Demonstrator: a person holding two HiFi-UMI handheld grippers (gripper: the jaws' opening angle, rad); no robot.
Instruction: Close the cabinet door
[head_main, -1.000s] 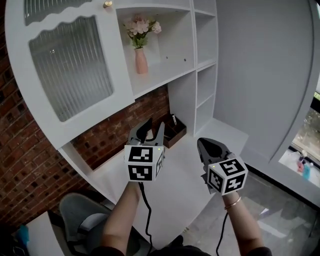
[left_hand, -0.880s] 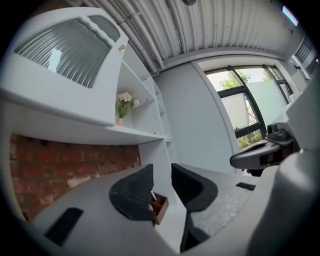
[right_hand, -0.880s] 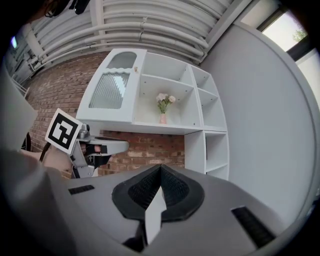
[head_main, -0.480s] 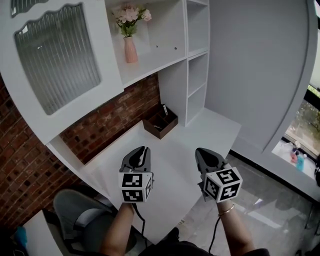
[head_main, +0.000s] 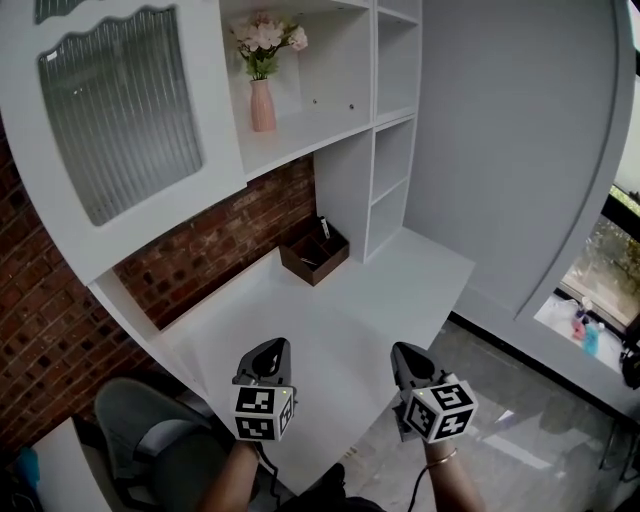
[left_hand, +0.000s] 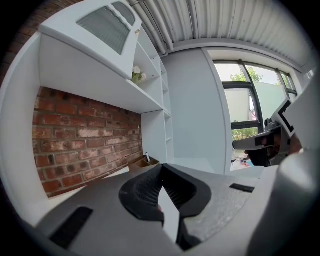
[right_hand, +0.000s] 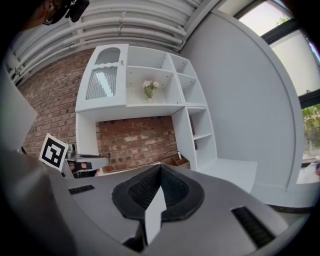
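Note:
The white cabinet door (head_main: 115, 120) with its ribbed glass pane covers the upper left compartment and looks flush with the cabinet front. It also shows in the left gripper view as the door (left_hand: 107, 27) and in the right gripper view as the door (right_hand: 103, 80). My left gripper (head_main: 268, 350) hangs low over the desk's front edge, far below the door. Its jaws finish closing, tips meeting with nothing between them. Beside it, my right gripper (head_main: 408, 358) is shut and empty. The same closed jaws fill the bottom of each gripper view: left gripper (left_hand: 161, 167), right gripper (right_hand: 160, 167).
A pink vase of flowers (head_main: 263, 100) stands on the open shelf beside the door. A brown tray (head_main: 314, 255) sits at the back of the white desk (head_main: 330, 320) against the brick wall. A grey chair (head_main: 140, 430) is lower left; a tall white panel (head_main: 520, 150) rises at the right.
Both grippers have dropped from in front of the cabinet to the desk's front edge. The left jaws went from open to shut. The right jaws stayed shut.

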